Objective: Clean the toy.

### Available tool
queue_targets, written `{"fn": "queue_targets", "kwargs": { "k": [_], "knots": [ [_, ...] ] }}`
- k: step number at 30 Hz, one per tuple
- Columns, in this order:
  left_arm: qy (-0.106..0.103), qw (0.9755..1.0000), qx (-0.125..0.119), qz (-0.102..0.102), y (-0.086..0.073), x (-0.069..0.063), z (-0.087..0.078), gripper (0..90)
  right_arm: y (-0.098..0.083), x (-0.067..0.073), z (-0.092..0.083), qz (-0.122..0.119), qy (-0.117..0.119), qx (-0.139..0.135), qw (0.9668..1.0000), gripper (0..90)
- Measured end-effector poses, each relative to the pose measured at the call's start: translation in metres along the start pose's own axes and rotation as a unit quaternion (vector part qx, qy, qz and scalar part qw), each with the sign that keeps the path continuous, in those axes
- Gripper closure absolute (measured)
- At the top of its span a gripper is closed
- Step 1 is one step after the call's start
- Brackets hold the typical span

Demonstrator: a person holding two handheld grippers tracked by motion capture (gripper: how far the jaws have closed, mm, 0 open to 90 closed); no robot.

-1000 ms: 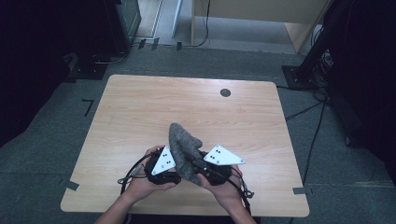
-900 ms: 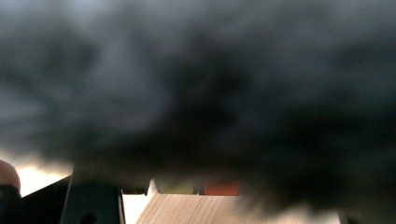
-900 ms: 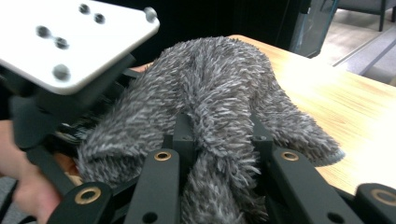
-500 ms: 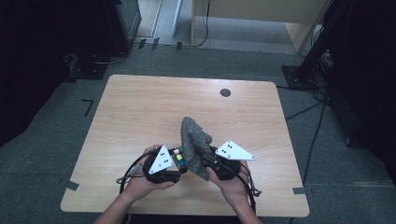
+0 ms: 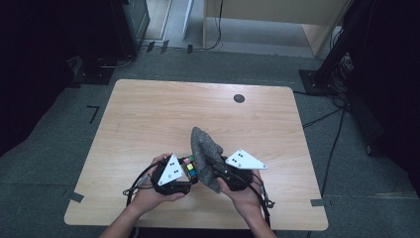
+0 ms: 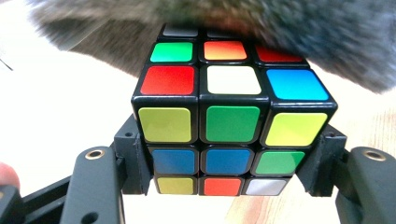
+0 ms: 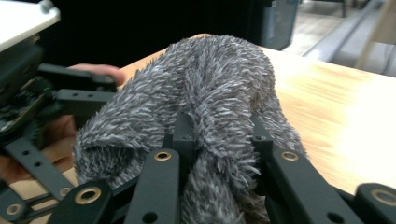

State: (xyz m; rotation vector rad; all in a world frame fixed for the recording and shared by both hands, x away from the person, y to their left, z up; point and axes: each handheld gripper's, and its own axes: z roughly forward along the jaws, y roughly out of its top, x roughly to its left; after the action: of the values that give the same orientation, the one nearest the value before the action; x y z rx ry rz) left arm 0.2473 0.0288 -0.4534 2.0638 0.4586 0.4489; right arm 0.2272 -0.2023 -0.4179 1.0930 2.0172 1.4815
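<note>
Across the pale wooden desk (image 5: pixel 148 119) almost nothing lies but a small dark round disc (image 5: pixel 239 98) near the far edge, so all my work sits at the near side. Next in size is the shaggy grey fleece cloth (image 5: pixel 205 148), which my right claw (image 7: pixel 219 135) has pinched between its jaws; the fabric bunches up around the black fingers (image 7: pixel 184 133) and rises in a hump over them. I judge I hold it high like this so a loose flap can drape onto the thing beside it. That thing is the multicoloured plastic puzzle cube (image 6: pixel 231 107), clamped by its lower layer in my left claw (image 6: pixel 231 161), jaws tight against two opposite sides. From the high view the cube (image 5: pixel 190 167) sits just above the desk, between my two hands, touching the cloth's edge. Gripping low leaves the top face bare, and the grey pile already brushes its far row, which reads to me as wiping the cube clean.
</note>
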Motion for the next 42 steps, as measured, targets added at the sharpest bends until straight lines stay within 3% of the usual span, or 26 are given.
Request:
{"fn": "queue_targets", "kwargs": {
  "k": [4,8,10,11,13,14,16,18,20,21,22,26,28,29,30,33,34,35,37,40,42],
  "knots": [
    [0.013,0.9998,0.014,-0.007,-0.001,0.002,0.004,34.1,0.003,0.004,-0.005,0.008,0.016,-0.015,0.9997,73.4],
    [0.003,1.0,-0.001,0.001,0.0,-0.003,0.003,34.1,0.002,0.024,0.003,-0.027,0.059,-0.006,0.9979,73.1],
    [0.013,0.9999,-0.004,0.011,0.001,-0.004,0.001,34.1,-0.001,0.028,0.007,-0.038,0.056,0.003,0.9977,73.2],
    [0.013,0.9999,-0.005,0.01,0.0,-0.003,0.0,34.1,-0.001,0.024,0.007,-0.029,0.056,0.001,0.998,73.2],
    [-0.008,0.9994,-0.031,-0.016,-0.002,0.005,-0.005,34.1,0.002,0.007,0.001,-0.007,0.019,-0.006,0.9998,73.4],
    [-0.008,0.9994,-0.031,-0.016,-0.002,0.005,-0.005,34.1,0.002,0.007,0.001,-0.007,0.019,-0.006,0.9998,73.4],
    [-0.012,0.9983,-0.052,-0.022,-0.003,0.009,-0.01,34.1,0.005,-0.014,-0.012,0.043,0.005,-0.032,0.9985,73.5],
    [-0.012,0.997,-0.075,-0.012,-0.006,0.009,-0.011,34.1,0.006,-0.018,-0.016,0.06,0.019,-0.045,0.997,73.4],
    [-0.027,0.9953,-0.092,-0.007,-0.008,0.008,-0.01,34.1,0.005,-0.018,-0.013,0.07,0.048,-0.045,0.9953,73.3],
    [-0.027,0.9953,-0.092,-0.007,-0.008,0.008,-0.01,34.1,0.005,-0.018,-0.013,0.07,0.048,-0.045,0.9953,73.3],
    [-0.036,0.9936,-0.107,-0.002,-0.009,0.006,-0.011,34.1,0.001,-0.015,-0.007,0.079,0.075,-0.04,0.9932,73.2],
    [-0.05,0.9892,-0.138,-0.006,-0.008,0.008,-0.017,34.2,-0.007,-0.012,0.001,0.084,0.084,-0.032,0.9924,73.5],
    [-0.053,0.9886,-0.141,-0.009,-0.008,0.009,-0.019,34.1,-0.008,-0.012,0.003,0.081,0.084,-0.028,0.9927,73.5],
    [-0.052,0.988,-0.145,-0.012,-0.009,0.011,-0.02,34.2,-0.012,-0.012,0.008,0.062,0.071,-0.001,0.9956,73.5],
    [-0.054,0.9866,-0.153,-0.021,-0.009,0.014,-0.022,34.2,-0.014,-0.013,0.011,0.057,0.063,0.013,0.9963,73.5],
    [-0.051,0.9863,-0.155,-0.026,-0.009,0.015,-0.023,34.1,-0.015,-0.016,0.011,0.065,0.062,0.018,0.9958,73.5],
    [-0.049,0.987,-0.151,-0.026,-0.009,0.016,-0.023,34.1,-0.014,-0.018,0.009,0.072,0.063,0.008,0.9954,73.5],
    [-0.047,0.9883,-0.143,-0.024,-0.009,0.015,-0.021,34.2,-0.008,-0.019,0.0,0.085,0.071,-0.028,0.9935,73.5],
    [-0.049,0.989,-0.138,-0.022,-0.009,0.014,-0.02,34.1,-0.002,-0.015,-0.006,0.087,0.084,-0.051,0.9914,73.4],
    [-0.055,0.9881,-0.142,-0.024,-0.008,0.012,-0.019,34.2,0.0,-0.01,-0.007,0.079,0.1,-0.057,0.9903,73.4],
    [-0.053,0.9888,-0.137,-0.026,-0.008,0.012,-0.019,34.2,-0.004,-0.007,-0.002,0.076,0.097,-0.051,0.9911,73.4]
  ]
}}
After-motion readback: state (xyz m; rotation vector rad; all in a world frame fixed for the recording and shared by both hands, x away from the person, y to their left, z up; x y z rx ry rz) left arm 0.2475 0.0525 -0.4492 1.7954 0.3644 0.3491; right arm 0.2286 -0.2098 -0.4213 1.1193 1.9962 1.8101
